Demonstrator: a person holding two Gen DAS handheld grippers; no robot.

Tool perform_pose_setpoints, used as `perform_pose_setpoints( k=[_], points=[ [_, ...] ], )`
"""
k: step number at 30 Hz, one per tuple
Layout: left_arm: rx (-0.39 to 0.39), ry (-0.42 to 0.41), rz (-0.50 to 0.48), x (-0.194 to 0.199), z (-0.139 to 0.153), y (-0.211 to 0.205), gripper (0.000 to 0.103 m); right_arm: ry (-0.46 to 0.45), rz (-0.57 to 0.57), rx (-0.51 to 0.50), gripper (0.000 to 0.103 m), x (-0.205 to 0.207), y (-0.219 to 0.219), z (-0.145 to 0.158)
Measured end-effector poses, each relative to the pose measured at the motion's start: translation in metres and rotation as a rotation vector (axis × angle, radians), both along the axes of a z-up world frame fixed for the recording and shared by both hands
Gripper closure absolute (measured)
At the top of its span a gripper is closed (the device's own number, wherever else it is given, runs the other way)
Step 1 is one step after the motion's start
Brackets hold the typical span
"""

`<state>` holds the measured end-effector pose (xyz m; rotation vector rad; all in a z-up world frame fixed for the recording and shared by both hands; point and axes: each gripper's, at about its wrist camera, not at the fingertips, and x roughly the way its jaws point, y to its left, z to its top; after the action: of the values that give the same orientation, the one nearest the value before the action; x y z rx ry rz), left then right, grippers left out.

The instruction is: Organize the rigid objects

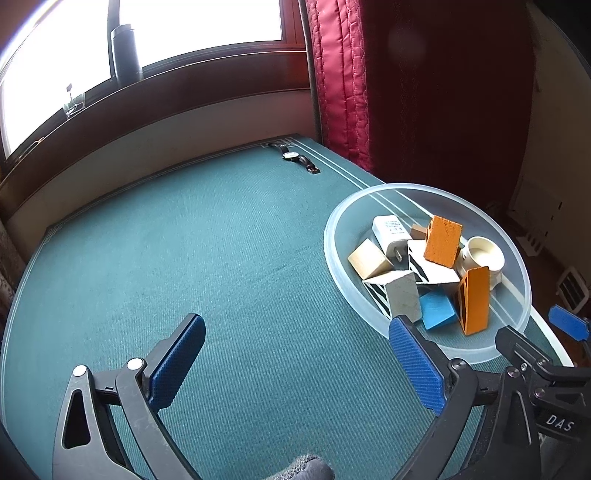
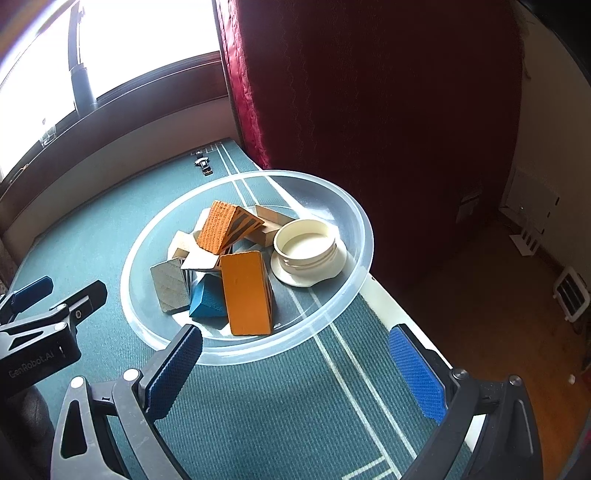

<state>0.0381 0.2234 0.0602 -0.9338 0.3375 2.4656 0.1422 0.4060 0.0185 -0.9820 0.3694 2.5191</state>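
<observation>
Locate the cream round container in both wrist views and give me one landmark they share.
Left wrist: cream round container at right, on the far right side of the clear bowl.
Right wrist: near centre, right side of the bowl.
Shared landmark: the wristwatch at the table's far edge.

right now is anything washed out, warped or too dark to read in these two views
Left wrist view: the window is blown out white, and fisheye distortion bends the table edge. Right wrist view: the window is again overexposed, the red curtain falls into deep shadow, and the clear bowl and its blocks stay sharp.
</observation>
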Motion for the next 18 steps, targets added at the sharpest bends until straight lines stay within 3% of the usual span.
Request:
perform_pose_setpoints(
  k=[18],
  points=[
    [0.02, -0.027, -0.006, 0.0063, -0.0006, -0.0023, 0.003, 0.002, 0.02, 0.009, 0.001, -0.0009, -0.0044, 0.0022]
  ],
)
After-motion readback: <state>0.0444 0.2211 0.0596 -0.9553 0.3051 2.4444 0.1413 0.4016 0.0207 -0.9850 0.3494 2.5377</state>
